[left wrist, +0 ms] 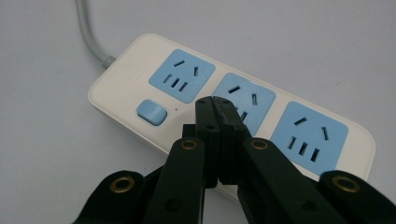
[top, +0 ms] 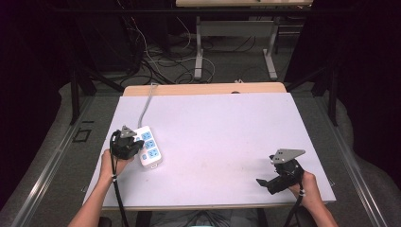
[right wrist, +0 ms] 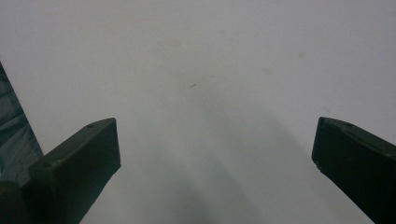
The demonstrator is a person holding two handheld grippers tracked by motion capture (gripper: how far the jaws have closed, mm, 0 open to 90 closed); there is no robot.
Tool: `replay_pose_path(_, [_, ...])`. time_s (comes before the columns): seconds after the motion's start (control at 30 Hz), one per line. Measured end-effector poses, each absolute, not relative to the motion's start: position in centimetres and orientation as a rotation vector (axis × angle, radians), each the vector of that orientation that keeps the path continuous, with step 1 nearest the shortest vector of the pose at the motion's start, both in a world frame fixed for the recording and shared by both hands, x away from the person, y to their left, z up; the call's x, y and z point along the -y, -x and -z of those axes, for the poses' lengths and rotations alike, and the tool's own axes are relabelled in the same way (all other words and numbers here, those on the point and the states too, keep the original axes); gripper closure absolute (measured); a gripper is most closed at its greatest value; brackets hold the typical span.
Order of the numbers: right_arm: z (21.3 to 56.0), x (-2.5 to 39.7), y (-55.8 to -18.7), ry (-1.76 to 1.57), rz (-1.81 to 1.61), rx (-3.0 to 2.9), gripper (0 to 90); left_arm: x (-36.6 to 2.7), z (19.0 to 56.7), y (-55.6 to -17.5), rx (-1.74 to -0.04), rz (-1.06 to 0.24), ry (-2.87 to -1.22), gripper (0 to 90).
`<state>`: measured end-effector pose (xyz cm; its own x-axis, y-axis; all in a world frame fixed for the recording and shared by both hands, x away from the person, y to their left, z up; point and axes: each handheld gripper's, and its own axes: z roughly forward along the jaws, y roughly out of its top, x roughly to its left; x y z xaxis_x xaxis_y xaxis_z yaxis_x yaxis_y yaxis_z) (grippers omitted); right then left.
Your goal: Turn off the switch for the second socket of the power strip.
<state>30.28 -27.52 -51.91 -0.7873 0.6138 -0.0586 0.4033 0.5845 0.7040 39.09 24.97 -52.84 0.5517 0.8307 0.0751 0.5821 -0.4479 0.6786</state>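
Three blue socket faces sit in a row on the white power strip (left wrist: pixel 233 105), which lies on the left part of the worktop (top: pixel 222 142), its grey cord (top: pixel 145 106) running away toward the far edge. All three sockets are empty; no plug is in any of them. A small blue rocker switch (left wrist: pixel 152 112) sits on the strip's face beside the socket nearest the cord end.

Judging by where the tool is aimed, the work in hand is pressing that switch or otherwise prodding the strip, and it looks to be at the approach stage: whether the switch has been pressed I cannot tell, since nothing on the strip gives its state away.

Over the strip's middle, the left gripper (left wrist: pixel 214 100) has its jaws brought fully together, clamped on nothing, forming a single blunt tip. That tip hangs between the switch and the middle socket; whether it rests on the casing or hovers just above it I cannot tell. From the high view the left gripper (top: pixel 126 144) stands at the strip's near-left side.

Well apart, at the near right of the worktop, the right gripper (top: pixel 269 182) has its jaws spread wide over bare surface, holding and touching nothing.
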Motion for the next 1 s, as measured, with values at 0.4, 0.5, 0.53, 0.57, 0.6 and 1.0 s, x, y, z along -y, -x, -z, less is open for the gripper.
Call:
replay_pose_path(0.4, [51.98, 27.45, -30.31, -0.826, -1.007, -2.524, 0.6, -24.79, 52.84, -39.14, -1.156, -0.535, -2.200, 90.0])
replay_pose_path(0.5, [51.97, 27.46, -30.32, -0.824, -1.003, -2.527, 0.6, -24.75, 52.83, -39.14, -1.163, -0.535, -2.200, 90.0])
replay_pose_path(0.53, [51.97, 27.46, -30.32, -0.824, -1.003, -2.527, 0.6, -24.76, 52.84, -39.15, -1.163, -0.537, -2.198, 90.0])
replay_pose_path(0.57, [51.99, 27.43, -30.30, -0.829, -1.005, -2.529, 0.6, -24.78, 52.87, -39.16, -1.161, -0.533, -2.195, 90.0])
replay_pose_path(0.6, [51.99, 27.43, -30.30, -0.829, -1.005, -2.530, 0.6, -24.75, 52.86, -39.14, -1.165, -0.537, -2.196, 90.0])
replay_pose_path(1.0, [52.08, 27.40, -30.31, -0.832, -1.012, -2.521, 0.6, -24.60, 52.79, -39.09, -1.176, -0.534, -2.208, 90.0])
